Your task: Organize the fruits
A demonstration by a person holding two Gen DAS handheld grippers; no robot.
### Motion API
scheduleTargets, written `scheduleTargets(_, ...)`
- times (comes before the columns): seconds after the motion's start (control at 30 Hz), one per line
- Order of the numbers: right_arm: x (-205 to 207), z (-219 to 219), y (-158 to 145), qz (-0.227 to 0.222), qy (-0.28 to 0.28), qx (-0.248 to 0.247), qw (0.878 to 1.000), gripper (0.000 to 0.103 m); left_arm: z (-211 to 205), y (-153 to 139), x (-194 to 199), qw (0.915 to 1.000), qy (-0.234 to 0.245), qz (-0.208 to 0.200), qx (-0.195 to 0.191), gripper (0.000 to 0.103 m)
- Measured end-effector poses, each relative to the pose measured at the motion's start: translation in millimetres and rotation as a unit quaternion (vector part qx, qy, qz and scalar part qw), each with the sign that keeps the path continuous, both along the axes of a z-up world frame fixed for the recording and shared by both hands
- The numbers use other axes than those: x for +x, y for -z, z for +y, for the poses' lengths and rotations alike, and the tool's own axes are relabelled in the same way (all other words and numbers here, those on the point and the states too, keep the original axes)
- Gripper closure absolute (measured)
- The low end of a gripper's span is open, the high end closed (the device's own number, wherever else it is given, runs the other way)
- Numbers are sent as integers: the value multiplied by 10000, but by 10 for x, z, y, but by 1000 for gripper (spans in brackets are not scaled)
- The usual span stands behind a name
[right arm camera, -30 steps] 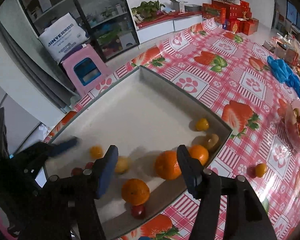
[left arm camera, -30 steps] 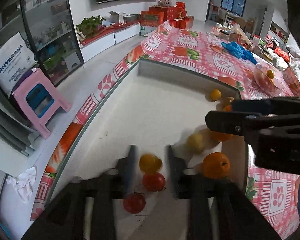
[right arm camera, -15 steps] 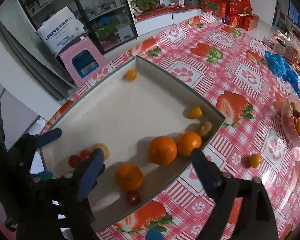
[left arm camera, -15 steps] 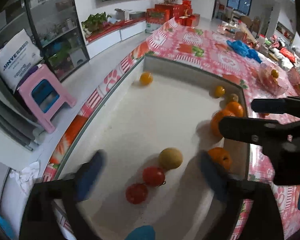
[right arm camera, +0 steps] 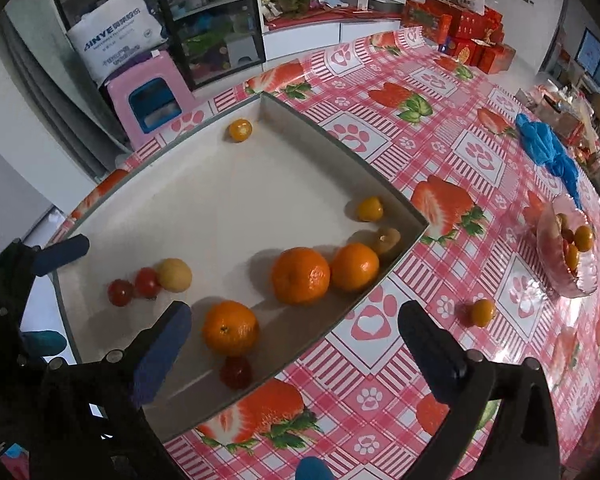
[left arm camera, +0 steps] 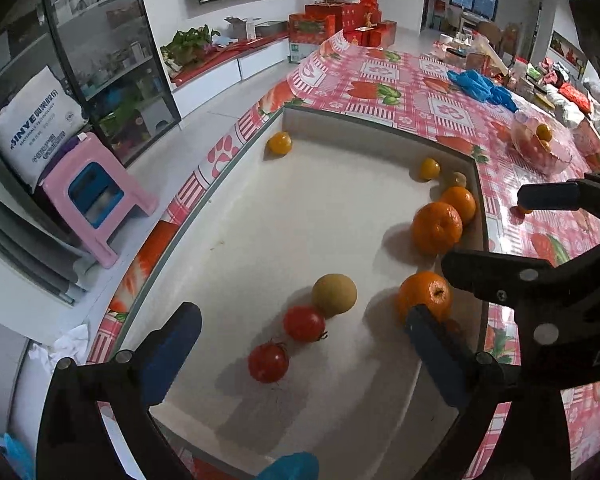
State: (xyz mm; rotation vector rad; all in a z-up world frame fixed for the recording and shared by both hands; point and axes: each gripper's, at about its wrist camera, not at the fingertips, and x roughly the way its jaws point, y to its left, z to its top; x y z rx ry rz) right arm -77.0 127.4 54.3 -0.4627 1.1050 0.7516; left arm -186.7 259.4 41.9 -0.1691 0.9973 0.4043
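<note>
A shallow white tray point(left arm camera: 284, 216) point(right arm camera: 228, 216) on the strawberry tablecloth holds several fruits. Three oranges point(left arm camera: 436, 227) point(right arm camera: 300, 275) lie along its right wall, two red tomatoes point(left arm camera: 269, 361) point(right arm camera: 120, 292) and a tan round fruit point(left arm camera: 334, 294) point(right arm camera: 174, 275) near its front. A small yellow fruit point(left arm camera: 279, 142) point(right arm camera: 240, 129) rests in the far corner. My left gripper point(left arm camera: 300, 344) is open and empty above the tomatoes. My right gripper point(right arm camera: 292, 340) is open and empty over the tray's near right edge; it also shows in the left wrist view point(left arm camera: 508, 240).
A small orange fruit point(right arm camera: 482, 312) lies loose on the cloth right of the tray. A clear bowl point(right arm camera: 566, 257) with fruit stands further right. A pink stool point(left arm camera: 96, 196) stands on the floor left of the table. Blue plastic bags point(right arm camera: 548, 148) lie at the back.
My left gripper opened and let go of the small yellow fruit, which rolled to the tray's far corner. Both grippers opened wide and pulled back and up from the tray.
</note>
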Motion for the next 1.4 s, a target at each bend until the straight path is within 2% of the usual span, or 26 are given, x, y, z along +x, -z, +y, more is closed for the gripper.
scheduleTargets(0.17, -78, 36, -4, -39, -132, -95, 9999, 0, -27, -2, -18, 10000, 18, 75, -27, 0)
scheduleTargets(0.57, -127, 30, 4, -70, -168, -211, 9996, 0, -130, -27, -29, 9995, 43, 181, 271, 0)
scheduleTargets(1.4, -119, -15, 40, -32, -153, -230, 9996, 0, -188, -33, -14, 9990, 87, 260, 361, 0)
